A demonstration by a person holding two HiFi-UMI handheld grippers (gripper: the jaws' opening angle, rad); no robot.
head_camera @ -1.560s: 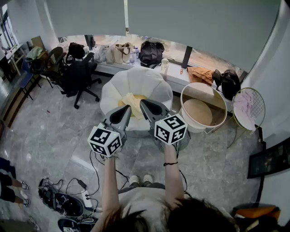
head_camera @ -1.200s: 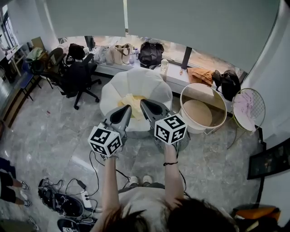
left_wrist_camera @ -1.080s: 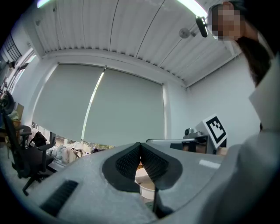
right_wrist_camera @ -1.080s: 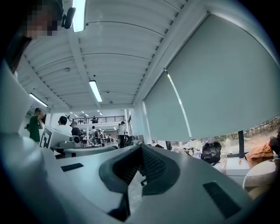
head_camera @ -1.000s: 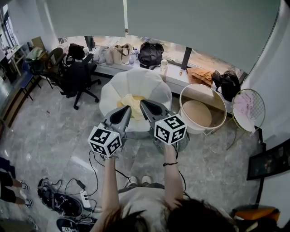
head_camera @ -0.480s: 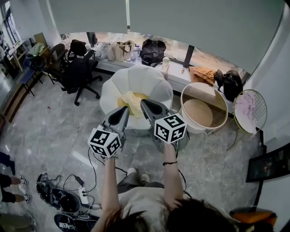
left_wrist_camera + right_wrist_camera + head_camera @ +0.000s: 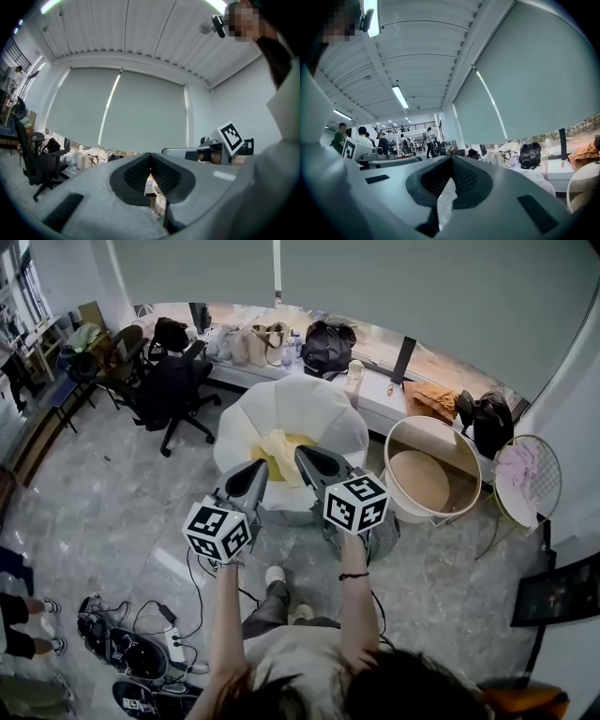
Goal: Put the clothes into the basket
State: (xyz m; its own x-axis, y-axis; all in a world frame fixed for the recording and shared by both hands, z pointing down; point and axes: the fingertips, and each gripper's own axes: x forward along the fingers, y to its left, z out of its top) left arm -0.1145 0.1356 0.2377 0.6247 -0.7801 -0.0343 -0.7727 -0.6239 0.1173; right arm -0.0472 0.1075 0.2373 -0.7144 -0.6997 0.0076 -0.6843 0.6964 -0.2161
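The left tongs point(image 7: 262, 468) and right tongs point(image 7: 301, 453) are each pressed together on nothing. Yellow clothes point(image 7: 278, 445) lie on the white chair point(image 7: 305, 407) just beyond them; the basket point(image 7: 433, 419) stands to the right.

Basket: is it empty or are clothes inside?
Empty: in the head view the basket shows only its bare tan bottom; the yellow cloth lies on the white chair.
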